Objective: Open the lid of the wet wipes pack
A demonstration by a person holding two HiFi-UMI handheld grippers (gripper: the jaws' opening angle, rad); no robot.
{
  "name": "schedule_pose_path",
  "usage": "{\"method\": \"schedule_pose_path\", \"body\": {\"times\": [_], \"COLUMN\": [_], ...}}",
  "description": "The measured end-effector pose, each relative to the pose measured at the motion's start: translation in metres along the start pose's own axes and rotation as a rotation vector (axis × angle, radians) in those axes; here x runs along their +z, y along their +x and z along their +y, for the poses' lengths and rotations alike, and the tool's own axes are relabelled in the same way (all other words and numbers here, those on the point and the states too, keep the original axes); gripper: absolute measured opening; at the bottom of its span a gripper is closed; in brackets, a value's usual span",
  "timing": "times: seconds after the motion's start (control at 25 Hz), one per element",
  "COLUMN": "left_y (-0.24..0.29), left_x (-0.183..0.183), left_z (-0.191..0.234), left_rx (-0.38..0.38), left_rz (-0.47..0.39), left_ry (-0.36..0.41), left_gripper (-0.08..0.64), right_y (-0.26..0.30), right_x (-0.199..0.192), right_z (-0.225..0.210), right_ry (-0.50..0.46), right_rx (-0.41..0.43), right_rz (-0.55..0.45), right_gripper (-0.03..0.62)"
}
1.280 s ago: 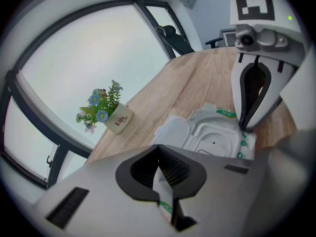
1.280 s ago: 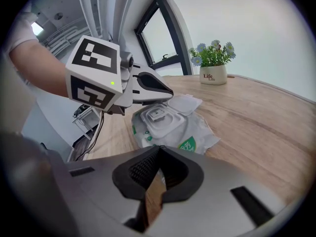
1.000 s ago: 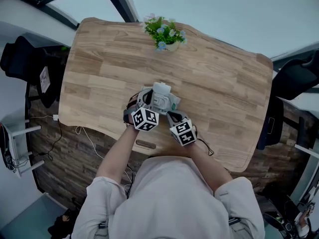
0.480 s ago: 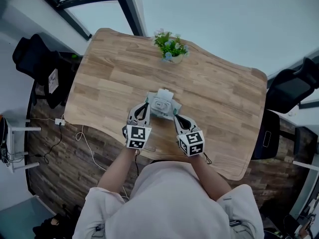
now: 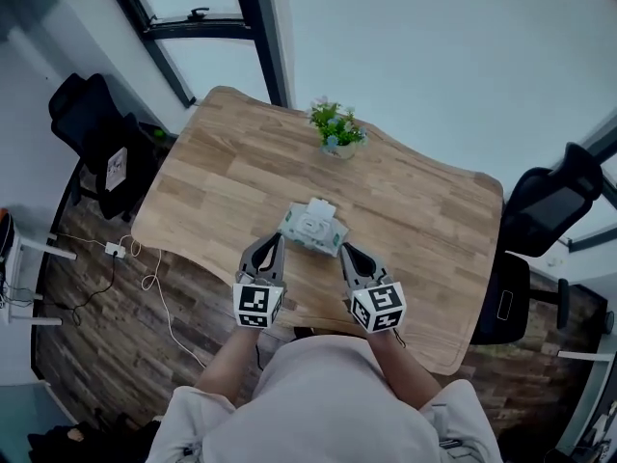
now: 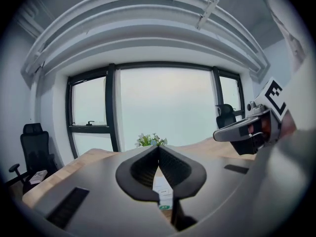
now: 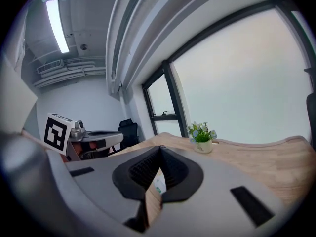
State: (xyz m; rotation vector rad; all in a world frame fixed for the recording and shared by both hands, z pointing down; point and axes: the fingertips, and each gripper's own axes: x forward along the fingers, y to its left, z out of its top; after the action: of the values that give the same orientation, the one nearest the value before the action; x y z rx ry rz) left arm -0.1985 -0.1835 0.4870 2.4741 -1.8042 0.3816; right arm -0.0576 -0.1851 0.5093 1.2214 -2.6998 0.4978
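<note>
The wet wipes pack (image 5: 311, 228) lies flat in the middle of the wooden table (image 5: 424, 210), with a white flap raised at its far edge. My left gripper (image 5: 273, 240) and right gripper (image 5: 345, 249) hang side by side on the near side of the pack, apart from it. Both are shut with nothing between the pads. In the left gripper view the jaws (image 6: 158, 150) meet, and a strip of the pack (image 6: 163, 191) shows below them. The right gripper view has its jaws (image 7: 159, 150) closed too, with a sliver of the pack (image 7: 158, 185) beneath.
A small potted plant (image 5: 335, 128) stands at the table's far edge. Black office chairs sit at the left (image 5: 96, 133) and the right (image 5: 540, 210). Cables (image 5: 145, 268) lie on the floor at the left. Windows lie beyond the table.
Both grippers have drawn back from the pack toward the person and risen. The left one has rolled, so its marker cube now faces up. The pack stays on the table.
</note>
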Motion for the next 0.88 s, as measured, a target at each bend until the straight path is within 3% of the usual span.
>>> {"method": "schedule_pose_path", "body": {"times": [0.28, 0.52, 0.88], "left_y": [-0.041, -0.076, -0.106], "left_x": [0.017, 0.034, 0.025], "left_z": [0.001, -0.008, -0.032], "left_rx": [0.084, 0.096, 0.089], "left_rz": [-0.066, -0.121, -0.128], "left_ry": [-0.011, -0.094, -0.102], "left_gripper": [0.021, 0.021, 0.021], "right_y": [-0.028, -0.058, -0.089], "right_x": [0.036, 0.050, 0.048], "right_z": [0.014, 0.024, 0.029], "right_ry": [-0.040, -0.054, -0.068], "right_rx": [0.030, 0.035, 0.026], "right_rz": [-0.090, -0.131, -0.158], "right_gripper": [0.006, 0.006, 0.006]}}
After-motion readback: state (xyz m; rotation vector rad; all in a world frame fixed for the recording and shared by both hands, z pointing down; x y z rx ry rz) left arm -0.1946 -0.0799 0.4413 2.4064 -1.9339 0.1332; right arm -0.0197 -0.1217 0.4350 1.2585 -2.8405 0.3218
